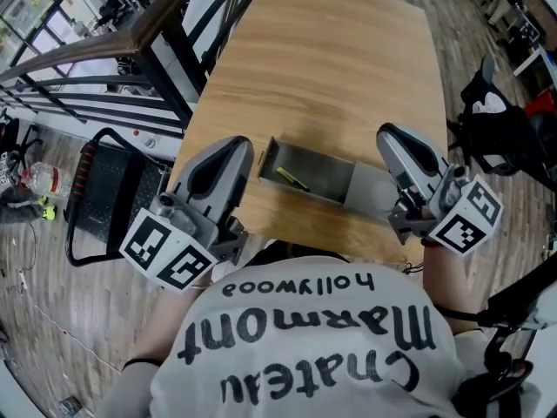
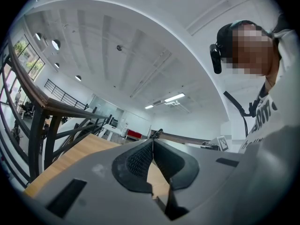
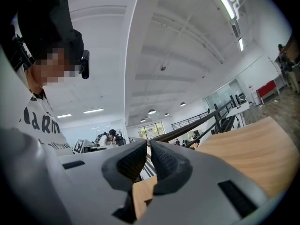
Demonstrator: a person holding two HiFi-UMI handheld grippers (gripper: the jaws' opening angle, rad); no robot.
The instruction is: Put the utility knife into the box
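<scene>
The knife is probably light and stiff, a slim bar with a smooth casing that could slip or swing if pinched near one end. The best hold would be across its narrow width at about the middle of its length, away from the blade end. Which end that is cannot be told, as the knife shows too small. It looks like a thin yellow-green stick, and it lies flat and slantwise on the floor of the box, towards the box's left half and touching no wall that can be made out. The box is a shallow grey open tray near the front edge of the table, with a paler grey part joining it on the right. Judging by this, the task's main step looks done, since the knife is inside and neither claw is on it. The left gripper is just left of the box and the right gripper just right of it, both clear of the box and tipped upward, so their own cameras look at the ceiling. In the left gripper view the jaws meet at the tips with nothing between them. In the right gripper view the jaws are drawn together to a thin slit, also empty.
</scene>
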